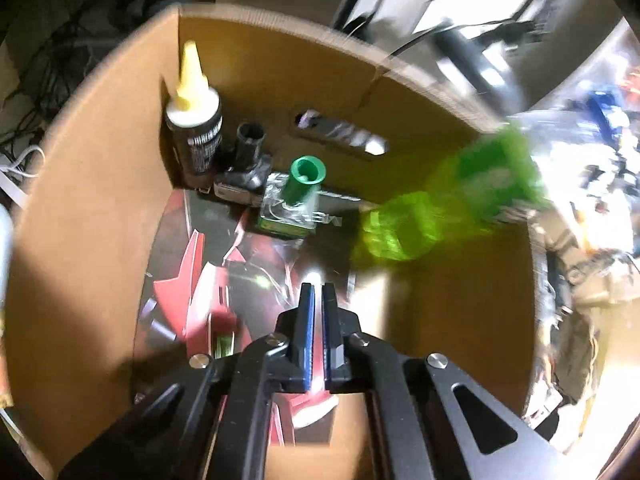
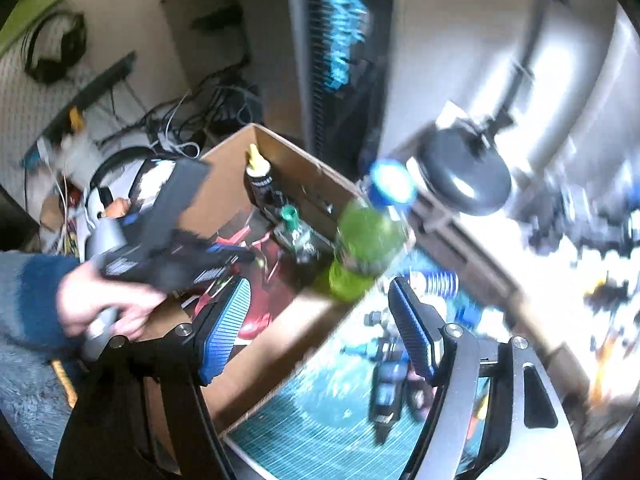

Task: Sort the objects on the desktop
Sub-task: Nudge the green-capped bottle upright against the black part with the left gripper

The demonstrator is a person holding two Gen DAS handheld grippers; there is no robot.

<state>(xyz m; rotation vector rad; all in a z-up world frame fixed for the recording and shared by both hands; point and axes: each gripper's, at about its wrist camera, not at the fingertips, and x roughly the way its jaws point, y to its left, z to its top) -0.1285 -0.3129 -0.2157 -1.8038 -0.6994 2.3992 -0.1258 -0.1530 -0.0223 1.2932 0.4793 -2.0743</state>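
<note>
Green bottle [image 1: 448,204] smeared by motion blur, its label unreadable to you, desk clutter [image 2: 580,264] at right overexposed and indistinct, your sleeve [image 2: 24,296] cut off at frame edge.

The cardboard box [image 1: 100,184] has matt brown walls with a rough corrugated edge at the top of the frame. On its floor lies a glossy printed sheet [image 1: 200,264], red and dark. The small bottle [image 1: 288,208] looks like clear glass with a smooth green plastic cap. The green bottle [image 2: 366,248] is translucent shiny plastic. The left gripper [image 1: 319,292] is matt black, with ribbed blue pads [image 2: 224,332]
</note>
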